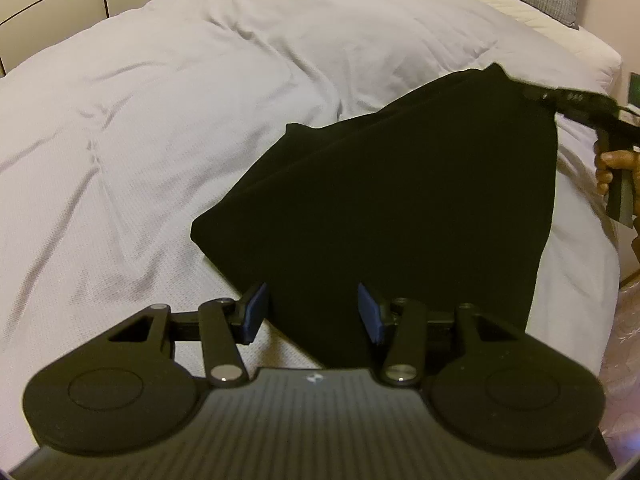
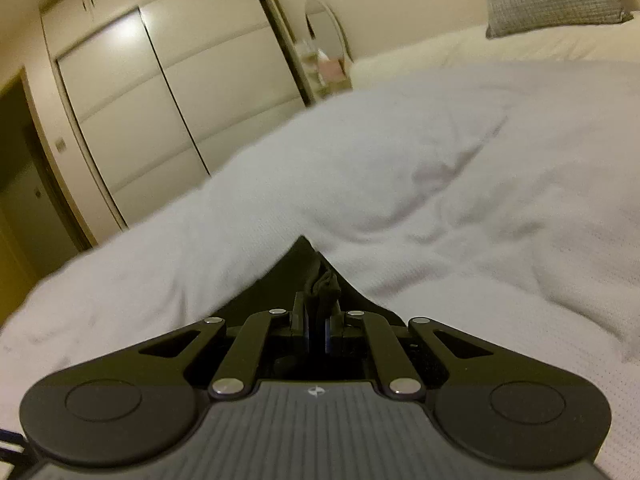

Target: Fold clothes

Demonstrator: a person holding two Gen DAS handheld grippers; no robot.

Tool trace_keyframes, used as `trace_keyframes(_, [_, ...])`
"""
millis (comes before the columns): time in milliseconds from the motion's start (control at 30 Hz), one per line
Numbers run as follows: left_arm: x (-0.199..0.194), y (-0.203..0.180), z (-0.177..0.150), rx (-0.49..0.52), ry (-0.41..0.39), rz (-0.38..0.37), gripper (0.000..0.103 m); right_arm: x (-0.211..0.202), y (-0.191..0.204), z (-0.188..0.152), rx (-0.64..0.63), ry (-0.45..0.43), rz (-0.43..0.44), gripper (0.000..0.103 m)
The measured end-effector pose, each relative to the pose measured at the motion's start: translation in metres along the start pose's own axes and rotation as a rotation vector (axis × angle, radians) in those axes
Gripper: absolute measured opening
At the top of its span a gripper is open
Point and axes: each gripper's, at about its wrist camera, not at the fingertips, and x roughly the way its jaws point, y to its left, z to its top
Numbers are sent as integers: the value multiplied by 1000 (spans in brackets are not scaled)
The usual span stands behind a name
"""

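Black garment [image 1: 400, 200]: spread on the white bed cover [image 1: 160, 120], far corner raised, likely to start a fold. Right claw [image 2: 316, 326]: clamped on that bunched corner, angled shallowly downward. Left claw [image 1: 312, 312]: jaws apart, straddling the near hem without gripping, pitched steeply down.

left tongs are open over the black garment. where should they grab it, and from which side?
Judging by the left wrist view, take the near bottom edge of the black garment, coming down from above where it passes between the left tongs. That hem lies flat on the white duvet with nothing pinching it, while the right tongs are shut on the far corner, so a near-edge pinch gives two held points.
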Motion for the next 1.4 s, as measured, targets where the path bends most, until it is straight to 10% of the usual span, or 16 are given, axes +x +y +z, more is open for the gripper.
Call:
trace_keyframes(200, [-8, -1, -6, -7, -7, 5, 44, -27, 1, -4, 23, -124, -165, 45])
trace_keyframes(333, [-10, -5, -10, -13, -4, 3, 44, -43, 20, -11, -86, -139, -96, 42])
trace_keyframes(467, [-10, -11, -17, -16, 14, 29, 44, -20, 25, -24, -162, 0, -240, 43])
trace_keyframes(733, [-35, -30, -39, -23, -28, 17, 44, -73, 86, -52, -202, -9, -21, 52])
trace_keyframes(933, [-27, -48, -67, 5, -20, 82, 45, -33, 106, -82, -259, 159, -116, 52])
trace_keyframes(1400, [-108, -57, -106, -63, -2, 187, 46, -187, 171, -150, -141, 121, 0, 60])
